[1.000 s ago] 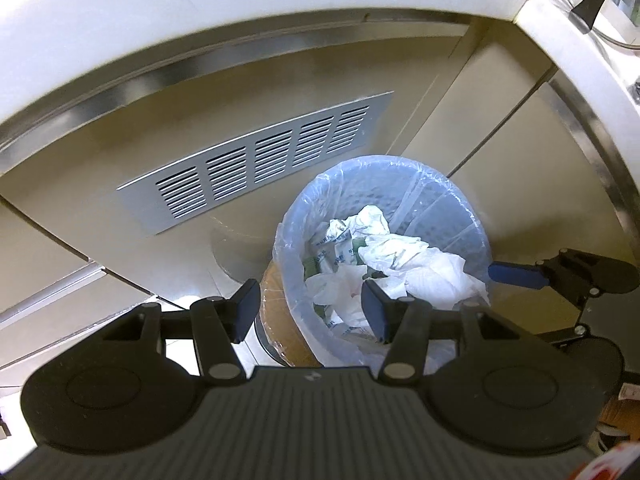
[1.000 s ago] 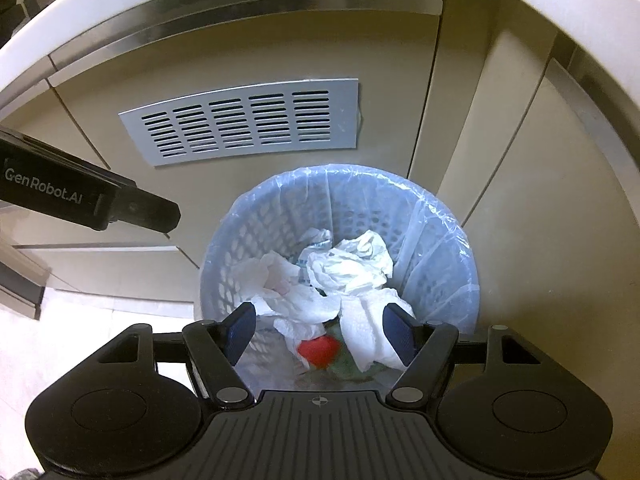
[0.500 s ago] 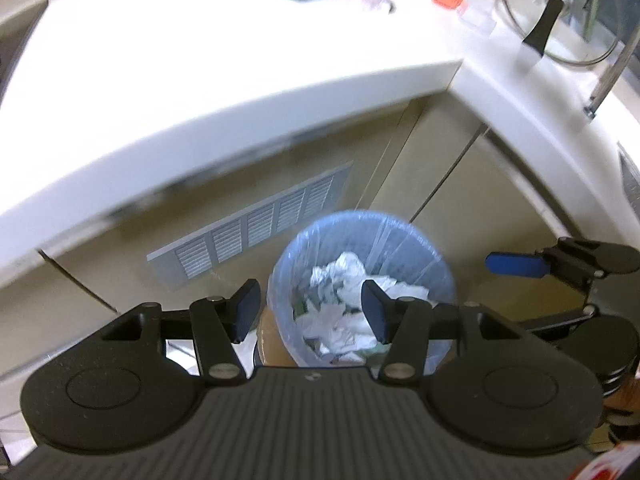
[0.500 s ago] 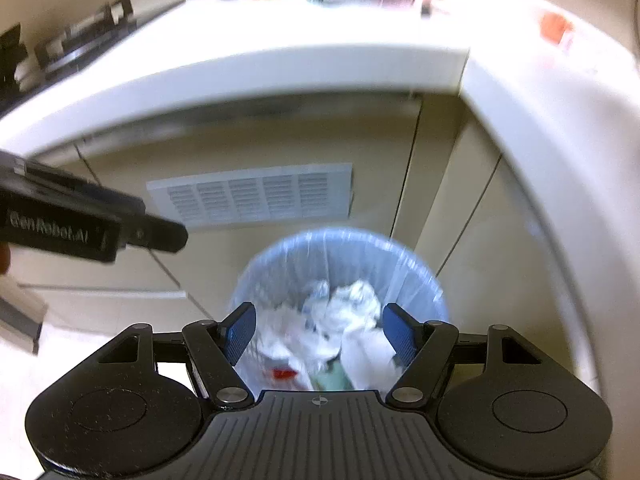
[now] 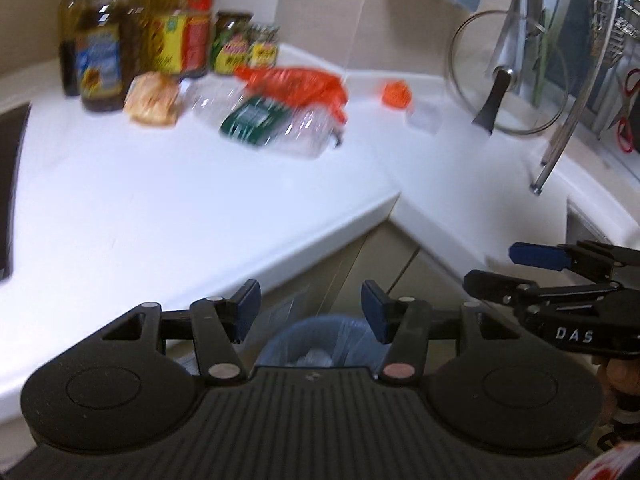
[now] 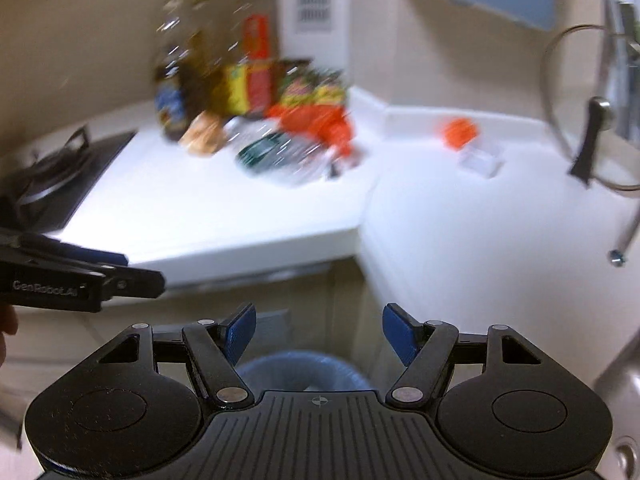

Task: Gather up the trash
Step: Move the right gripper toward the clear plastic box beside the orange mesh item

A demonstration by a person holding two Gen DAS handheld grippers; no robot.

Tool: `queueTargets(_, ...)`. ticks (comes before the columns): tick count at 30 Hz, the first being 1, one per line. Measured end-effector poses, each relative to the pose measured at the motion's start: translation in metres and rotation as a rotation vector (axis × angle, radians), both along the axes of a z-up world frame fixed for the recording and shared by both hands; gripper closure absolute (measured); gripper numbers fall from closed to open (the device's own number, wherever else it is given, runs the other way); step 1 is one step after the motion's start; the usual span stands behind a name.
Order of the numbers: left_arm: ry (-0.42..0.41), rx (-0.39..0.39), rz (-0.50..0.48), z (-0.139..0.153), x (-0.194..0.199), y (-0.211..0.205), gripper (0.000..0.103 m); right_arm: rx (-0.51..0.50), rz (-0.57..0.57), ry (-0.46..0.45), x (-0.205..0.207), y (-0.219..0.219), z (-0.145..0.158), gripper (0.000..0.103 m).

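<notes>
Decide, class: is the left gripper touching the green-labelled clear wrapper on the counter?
Apart. In the left wrist view the left gripper stands open with empty jaws near the counter's front edge, while the wrapper lies far back across bare counter.

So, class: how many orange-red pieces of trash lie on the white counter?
2. An orange-red plastic bag lies crumpled by the jars at the back; a small orange scrap sits alone farther right near the pot lid. Blur may hide more.

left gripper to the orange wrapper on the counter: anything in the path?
Nothing visible. The left gripper is open and empty, and bare white counter lies between it and the orange wrapper. A clear plastic package with a green label sits against the wrapper's near side; blur hides whether they overlap.
</notes>
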State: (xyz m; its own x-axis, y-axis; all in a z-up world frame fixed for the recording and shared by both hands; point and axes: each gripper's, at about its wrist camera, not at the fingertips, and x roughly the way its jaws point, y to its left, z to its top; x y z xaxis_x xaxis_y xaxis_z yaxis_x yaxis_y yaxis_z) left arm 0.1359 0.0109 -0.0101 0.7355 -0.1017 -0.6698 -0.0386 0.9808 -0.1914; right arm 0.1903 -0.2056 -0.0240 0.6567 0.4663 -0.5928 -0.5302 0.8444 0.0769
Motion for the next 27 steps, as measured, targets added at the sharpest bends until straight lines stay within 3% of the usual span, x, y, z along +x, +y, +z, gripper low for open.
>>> queueTargets(8, -0.077, 0.000, -0.033, 0.025, 0.047, -0.016, 0.051, 0.022, -0.141, -0.027, 0.048, -0.041, 0.025, 0.033)
queueTargets(14, -0.106, 0.018, -0.007, 0.036, 0.106, -0.035, 0.051, 0.047, -0.180, -0.039, 0.129, -0.058, 0.032, 0.033)
queueTargets(21, -0.098, 0.056, 0.030, 0.041, 0.184, -0.055, 0.051, 0.110, -0.203, 0.009, 0.234, -0.067, 0.032, 0.033)
queueTargets(24, -0.088, 0.070, 0.045, 0.041, 0.213, -0.059, 0.048, 0.117, -0.200, 0.007, 0.270, -0.063, 0.029, 0.024)
queueTargets(27, -0.081, 0.081, 0.068, 0.041, 0.237, -0.061, 0.044, 0.122, -0.202, 0.021, 0.301, -0.056, 0.022, 0.022)
